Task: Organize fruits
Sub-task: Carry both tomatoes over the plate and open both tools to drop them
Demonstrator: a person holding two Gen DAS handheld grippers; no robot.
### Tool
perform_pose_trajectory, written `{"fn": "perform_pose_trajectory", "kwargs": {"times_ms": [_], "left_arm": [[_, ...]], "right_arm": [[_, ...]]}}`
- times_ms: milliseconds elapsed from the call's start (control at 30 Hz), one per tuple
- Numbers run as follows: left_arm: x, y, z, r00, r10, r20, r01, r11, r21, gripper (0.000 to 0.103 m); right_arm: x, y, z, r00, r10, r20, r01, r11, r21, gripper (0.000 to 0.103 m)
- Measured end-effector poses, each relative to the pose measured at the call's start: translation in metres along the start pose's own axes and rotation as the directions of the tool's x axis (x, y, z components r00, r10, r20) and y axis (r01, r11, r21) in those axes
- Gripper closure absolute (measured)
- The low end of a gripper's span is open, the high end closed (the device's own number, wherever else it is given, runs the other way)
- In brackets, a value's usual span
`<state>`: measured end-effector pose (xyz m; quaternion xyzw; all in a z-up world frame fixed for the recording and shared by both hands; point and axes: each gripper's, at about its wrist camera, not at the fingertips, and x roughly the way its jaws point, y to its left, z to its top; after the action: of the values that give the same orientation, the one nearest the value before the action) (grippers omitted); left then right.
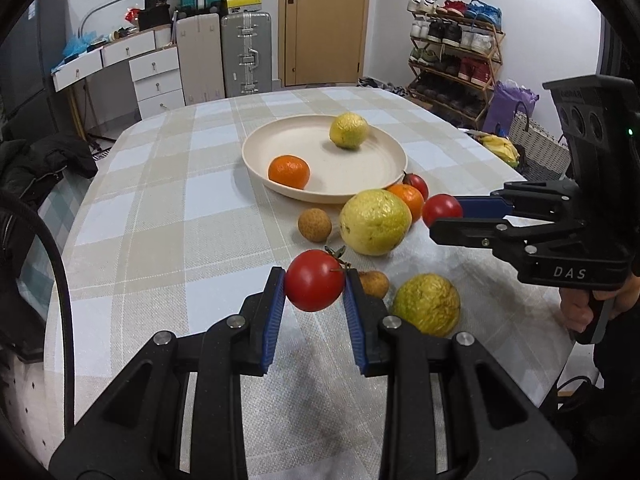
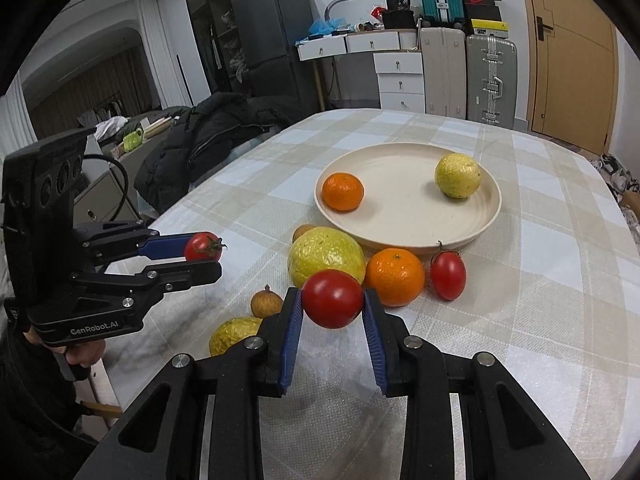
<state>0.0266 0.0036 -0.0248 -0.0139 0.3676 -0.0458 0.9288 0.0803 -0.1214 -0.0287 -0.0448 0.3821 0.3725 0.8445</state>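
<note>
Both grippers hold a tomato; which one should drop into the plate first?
Right, probably: the right gripper and its tomato look nearer the plate than the left gripper.

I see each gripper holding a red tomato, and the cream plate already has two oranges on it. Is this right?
Not quite. The plate holds one orange and one yellow-green fruit, not two oranges; the right wrist view shows it. The rest stands: the left gripper and the right gripper each hold a red tomato.
</note>
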Motion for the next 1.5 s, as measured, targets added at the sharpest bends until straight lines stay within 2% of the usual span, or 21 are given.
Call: {"fn": "perform_pose_trajectory", "kwargs": {"times_ms": [367,800,1133,1500], "left_arm": [[-0.002,0.001,0.011,0.998,0.016,0.055,-0.013,0.999,-0.052,0.077],[0.008,-0.007,0.029,0.997,0.017,0.080,-0.013,0.999,-0.052,0.077],[0.021,-0.011,0.054,0.994,0.010,0.106,-0.003,0.998,-0.064,0.077],[0.035,-0.010,0.073,0.991,0.034,0.127,-0.024,0.997,-0.080,0.077]], "right_arm": [[-0.013,-0.010,0.004,0.998,-0.010,0.057,0.008,1.000,0.024,0.072],[-0.024,-0.023,0.013,0.995,-0.033,0.091,0.029,0.999,0.043,0.072],[-0.024,-0.035,0.031,0.993,-0.060,0.104,0.055,0.997,0.057,0.072],[-0.014,-0.050,0.045,0.992,-0.069,0.108,0.059,0.994,0.093,0.072]]}}
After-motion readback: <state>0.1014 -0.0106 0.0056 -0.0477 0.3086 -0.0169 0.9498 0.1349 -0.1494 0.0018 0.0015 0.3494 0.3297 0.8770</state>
